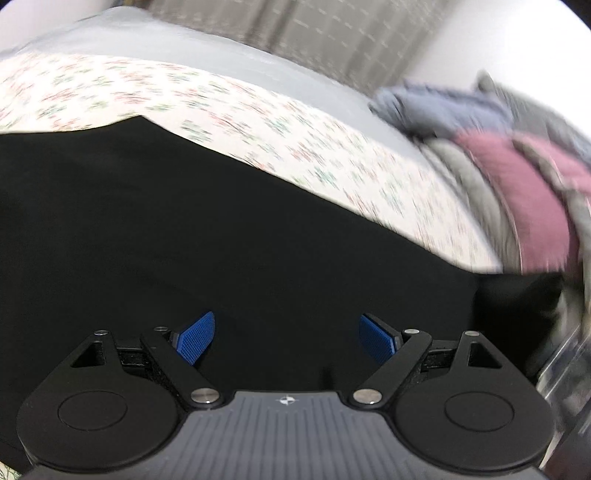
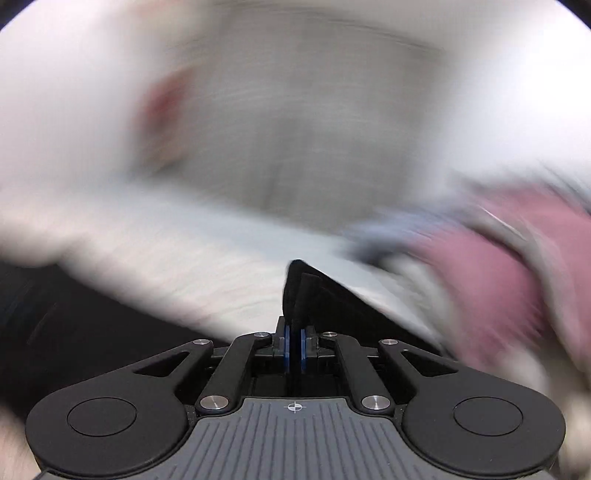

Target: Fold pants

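Note:
The black pants (image 1: 184, 229) lie spread flat on a floral bedsheet (image 1: 229, 107) and fill the lower left of the left wrist view. My left gripper (image 1: 286, 338) hovers just over the black cloth, open, its blue pads (image 1: 195, 338) wide apart with nothing between them. In the blurred right wrist view my right gripper (image 2: 294, 345) is shut on a corner of the black pants (image 2: 306, 291). That corner sticks up from between the blue pads, and the cloth trails off to the right and down.
A heap of other clothes lies at the right: a blue-grey piece (image 1: 439, 107), a pink one (image 1: 524, 192) and grey ones (image 1: 476, 192). The pink cloth (image 2: 495, 266) also shows right of the right gripper. Curtains (image 1: 314, 29) hang behind the bed.

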{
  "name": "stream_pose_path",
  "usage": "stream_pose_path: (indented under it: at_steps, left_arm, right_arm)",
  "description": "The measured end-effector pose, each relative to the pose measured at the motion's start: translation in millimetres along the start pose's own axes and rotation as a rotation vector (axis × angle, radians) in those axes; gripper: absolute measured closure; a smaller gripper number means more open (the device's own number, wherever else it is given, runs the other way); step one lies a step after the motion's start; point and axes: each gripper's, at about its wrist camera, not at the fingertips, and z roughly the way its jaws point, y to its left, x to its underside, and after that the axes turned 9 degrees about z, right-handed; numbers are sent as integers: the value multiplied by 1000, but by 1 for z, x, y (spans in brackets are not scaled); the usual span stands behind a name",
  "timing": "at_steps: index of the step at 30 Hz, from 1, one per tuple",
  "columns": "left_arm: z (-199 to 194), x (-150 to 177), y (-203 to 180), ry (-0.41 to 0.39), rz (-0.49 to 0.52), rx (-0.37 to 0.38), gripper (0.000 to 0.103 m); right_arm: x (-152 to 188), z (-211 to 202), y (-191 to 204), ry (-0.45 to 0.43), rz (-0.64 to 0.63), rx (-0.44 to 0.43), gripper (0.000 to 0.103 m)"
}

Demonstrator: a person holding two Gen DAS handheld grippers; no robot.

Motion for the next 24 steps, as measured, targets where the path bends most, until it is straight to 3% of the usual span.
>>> stream_pose_path:
  at_steps: [3,6,13,16,20,22,24]
  left_arm:
    - [0,2,11,-3,-49,5,0]
    - [-1,2,12,-10,-40,13,0]
    - [0,-3,1,-15,44,67,0]
    - [2,-5,-18,16,226,93,0]
    - [9,5,-52,51,635,-31,0]
    - [16,11,-62,78,777,-15,0]
    - [22,14,-66,103,837,46,0]
  right_arm:
    - [33,11,92,147,-347,-181,98]
    - [57,5,135,146,-522,-262,98]
    - [44,5,122,175,-440,-283,98]
    - [45,4,121,183,-398,-294,98]
    - [43,-1,116,187,-343,-302,98]
    - [43,-2,112,192,-310,-305,98]
    - [43,0,111,194,-301,-305,98]
